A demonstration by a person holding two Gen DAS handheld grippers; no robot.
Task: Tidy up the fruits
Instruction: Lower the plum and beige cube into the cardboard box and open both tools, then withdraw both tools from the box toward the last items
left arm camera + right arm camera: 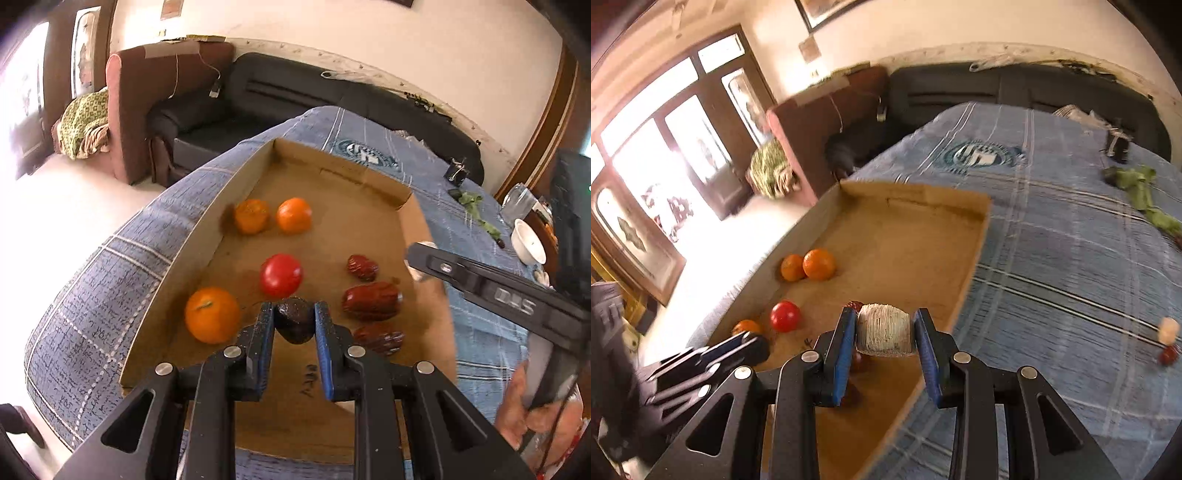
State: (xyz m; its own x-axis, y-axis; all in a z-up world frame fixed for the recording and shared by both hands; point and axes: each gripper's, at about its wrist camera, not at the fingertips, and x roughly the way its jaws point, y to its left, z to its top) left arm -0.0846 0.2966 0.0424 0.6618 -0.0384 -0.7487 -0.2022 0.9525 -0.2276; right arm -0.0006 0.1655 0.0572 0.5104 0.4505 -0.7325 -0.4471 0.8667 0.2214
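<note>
A shallow cardboard tray (207, 229) lies on a blue checked cloth. In it sit three oranges (212, 315), a red tomato (281, 275) and three dark red dates (371, 301). My left gripper (294, 321) is shut on a dark avocado (294, 319), held just above the tray floor near the tomato. My right gripper (885, 334) is shut on a pale ridged corn piece (884, 329) over the tray's near right part (971, 229). The right gripper's body shows in the left wrist view (498, 288).
On the cloth right of the tray lie a small pale fruit and a red one (1168, 339), green leaves (1137, 188) and a dark small object (1117, 146). A white bowl (529, 242) and glass jar (519, 201) stand far right. A black sofa (295, 92) runs behind.
</note>
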